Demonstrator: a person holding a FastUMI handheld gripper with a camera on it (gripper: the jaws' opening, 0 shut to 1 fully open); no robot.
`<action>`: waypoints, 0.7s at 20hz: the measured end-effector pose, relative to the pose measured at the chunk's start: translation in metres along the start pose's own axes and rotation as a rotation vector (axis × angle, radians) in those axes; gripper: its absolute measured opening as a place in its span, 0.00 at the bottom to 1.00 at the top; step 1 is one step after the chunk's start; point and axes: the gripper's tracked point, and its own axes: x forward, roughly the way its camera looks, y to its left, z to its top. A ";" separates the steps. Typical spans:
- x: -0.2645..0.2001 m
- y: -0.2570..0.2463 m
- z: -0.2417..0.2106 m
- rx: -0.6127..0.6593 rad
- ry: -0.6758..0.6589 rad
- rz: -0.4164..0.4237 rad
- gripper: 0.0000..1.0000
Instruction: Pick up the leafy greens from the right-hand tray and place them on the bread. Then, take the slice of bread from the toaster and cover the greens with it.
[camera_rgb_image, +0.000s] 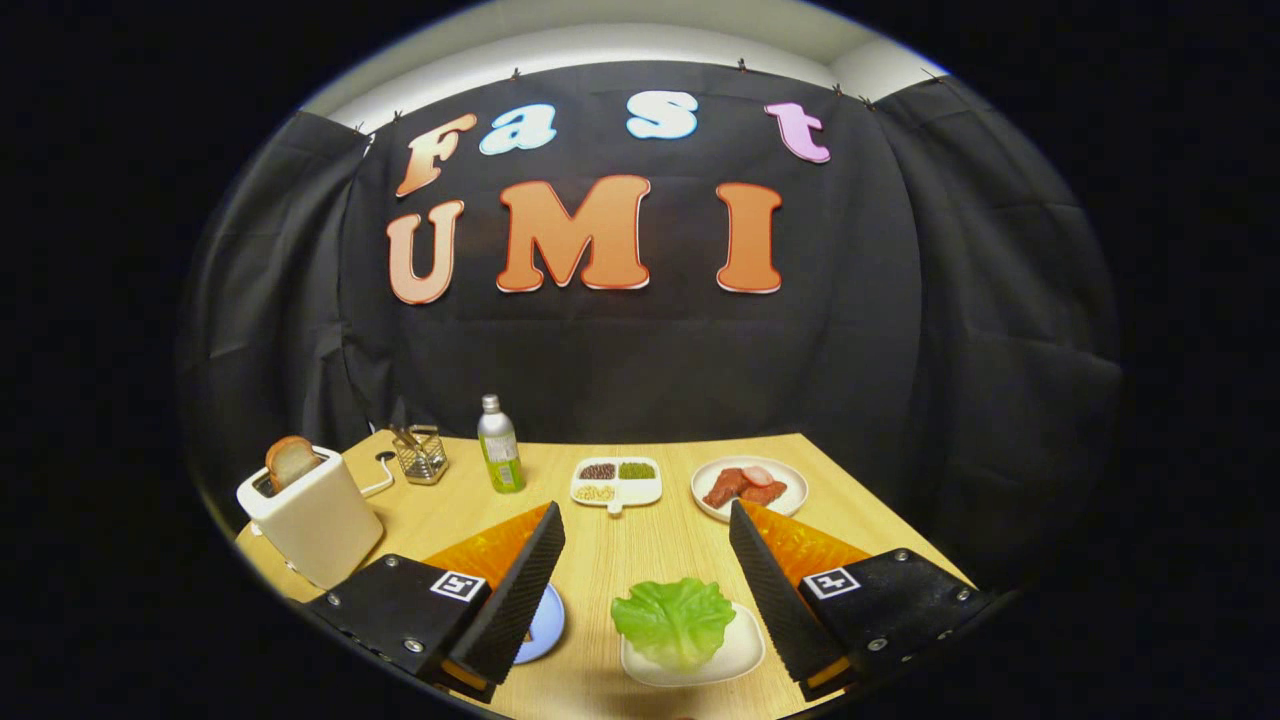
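Our gripper (645, 580) hangs with its fingers spread wide and holding nothing. Between them, slightly nearer us than the tips, the leafy greens (673, 620) lie on a white tray (738, 660). Just left of the tray, half hidden behind the left finger, is a pale blue plate (545, 625); we cannot tell whether the bread sits there. Well left of the tray stands the toaster (310, 520) with a slice of bread (291, 461) poking up from its slot. Beyond the tray are a divided dish (616, 483), a plate of meat (749, 487) and a green bottle (500, 445). We judge the risks to be these: closing too shallow would catch only a leaf edge, which may slip out, and pressing too low could drag the light tray.
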 end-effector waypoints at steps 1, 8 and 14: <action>0.005 -0.003 -0.012 0.001 0.022 0.002 0.99; 0.038 -0.026 -0.079 -0.033 0.138 0.006 0.99; 0.050 -0.033 -0.119 -0.052 0.224 0.044 1.00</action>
